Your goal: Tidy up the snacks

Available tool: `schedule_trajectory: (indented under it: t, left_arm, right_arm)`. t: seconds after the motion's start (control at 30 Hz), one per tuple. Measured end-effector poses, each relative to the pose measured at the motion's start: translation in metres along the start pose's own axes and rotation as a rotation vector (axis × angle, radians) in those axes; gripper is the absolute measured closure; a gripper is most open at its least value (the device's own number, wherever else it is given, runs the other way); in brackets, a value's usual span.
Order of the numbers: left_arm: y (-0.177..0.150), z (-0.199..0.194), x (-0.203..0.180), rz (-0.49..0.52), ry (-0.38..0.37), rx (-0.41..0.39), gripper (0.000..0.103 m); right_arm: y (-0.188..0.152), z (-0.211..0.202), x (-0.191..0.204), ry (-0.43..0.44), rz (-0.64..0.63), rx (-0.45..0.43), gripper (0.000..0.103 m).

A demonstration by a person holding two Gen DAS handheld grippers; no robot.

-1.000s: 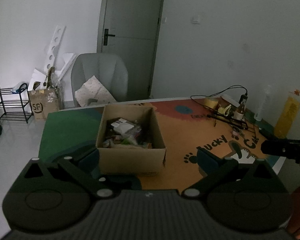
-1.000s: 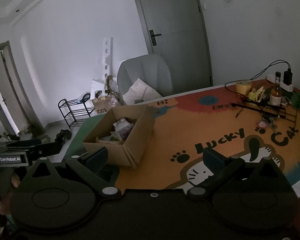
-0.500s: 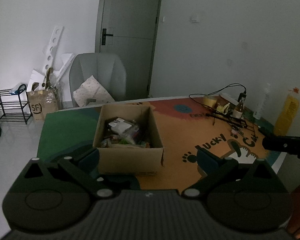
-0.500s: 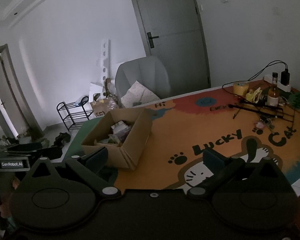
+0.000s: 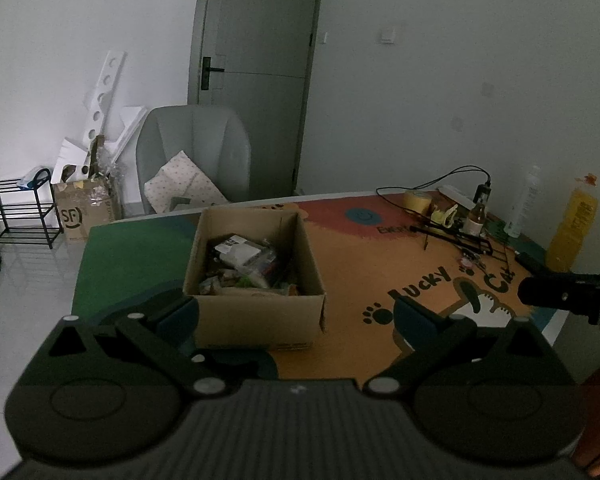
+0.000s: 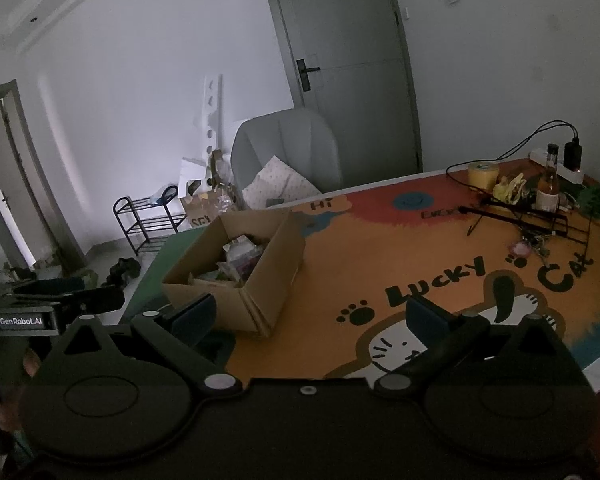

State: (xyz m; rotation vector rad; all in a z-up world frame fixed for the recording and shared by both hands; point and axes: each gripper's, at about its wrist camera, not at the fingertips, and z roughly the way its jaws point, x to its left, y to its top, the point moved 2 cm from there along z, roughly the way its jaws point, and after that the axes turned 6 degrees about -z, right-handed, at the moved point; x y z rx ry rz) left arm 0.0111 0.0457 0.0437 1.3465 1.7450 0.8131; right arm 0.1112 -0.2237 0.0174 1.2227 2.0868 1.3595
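An open cardboard box (image 5: 256, 316) stands on the table's colourful mat, filled with several snack packets (image 5: 244, 264). My left gripper (image 5: 296, 312) is open and held back from the box's near wall, nothing between its fingers. In the right wrist view the same box (image 6: 260, 276) sits left of centre with its packets (image 6: 240, 260) showing. My right gripper (image 6: 312, 316) is open and empty, hovering off the table's near edge, right of the box. The other gripper's body shows at each view's side.
The "Lucky Cat" mat (image 6: 380, 248) covers the table. At the far right are a tape roll (image 6: 482, 174), a small bottle (image 6: 548, 184), cables, a black wire rack (image 6: 532, 220) and a yellow bottle (image 5: 572, 232). A grey chair (image 5: 192, 160) stands behind the table.
Both grippers have drifted slightly, so the box and table sit a little lower and further left in view. Both stay open and empty.
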Motion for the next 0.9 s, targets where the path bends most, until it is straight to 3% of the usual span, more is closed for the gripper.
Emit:
schedule_trajectory:
  t: [0.9]
  left_arm:
    - [0.0, 0.001, -0.011, 0.018, -0.015, -0.022, 0.0]
  right_arm:
    - [0.0, 0.0, 0.0, -0.003, -0.002, -0.001, 0.0]
